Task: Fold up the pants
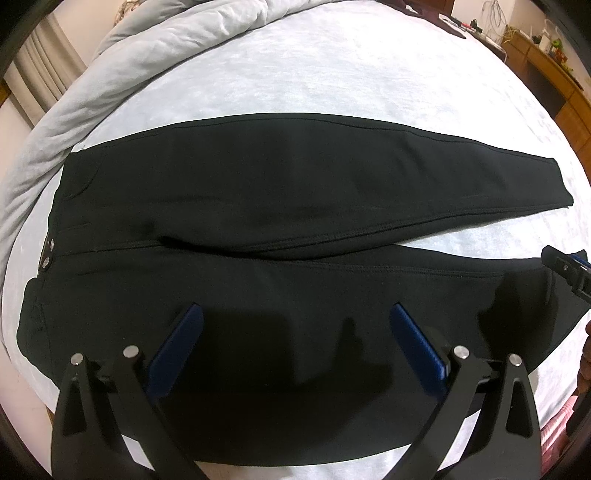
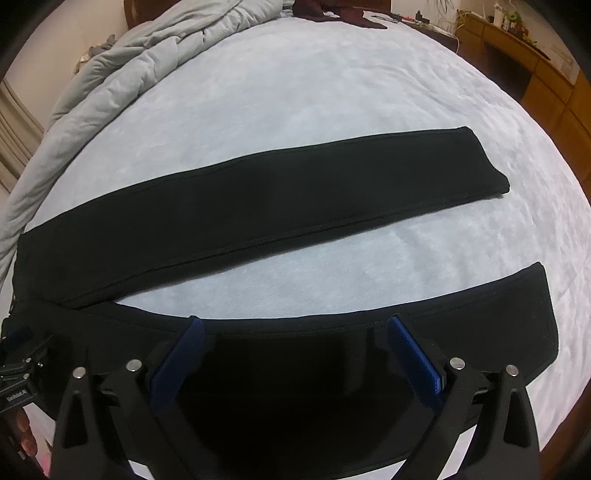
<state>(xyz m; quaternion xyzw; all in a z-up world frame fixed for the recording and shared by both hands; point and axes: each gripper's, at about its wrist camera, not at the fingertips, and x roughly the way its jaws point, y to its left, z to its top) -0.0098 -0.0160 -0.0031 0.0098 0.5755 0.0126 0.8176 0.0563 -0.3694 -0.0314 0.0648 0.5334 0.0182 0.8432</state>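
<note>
Black pants [image 1: 258, 192] lie spread flat on the bed, waistband to the left, both legs running right and parting in a V. My left gripper [image 1: 295, 314] is open and empty, hovering over the near leg close to the seat. My right gripper [image 2: 295, 326] is open and empty over the near leg [image 2: 480, 317] further toward its hem; it also shows at the right edge of the left wrist view [image 1: 565, 269]. The far leg [image 2: 295, 199] lies straight across the bed. The left gripper's body shows at the left edge of the right wrist view [image 2: 18, 354].
The bed has a pale blue sheet [image 1: 332, 74]. A bunched grey duvet [image 1: 92, 81] lies along the far left. A wooden cabinet [image 2: 535, 74] with small items stands at the far right. Dark clothing [image 2: 351, 14] lies at the bed's far end.
</note>
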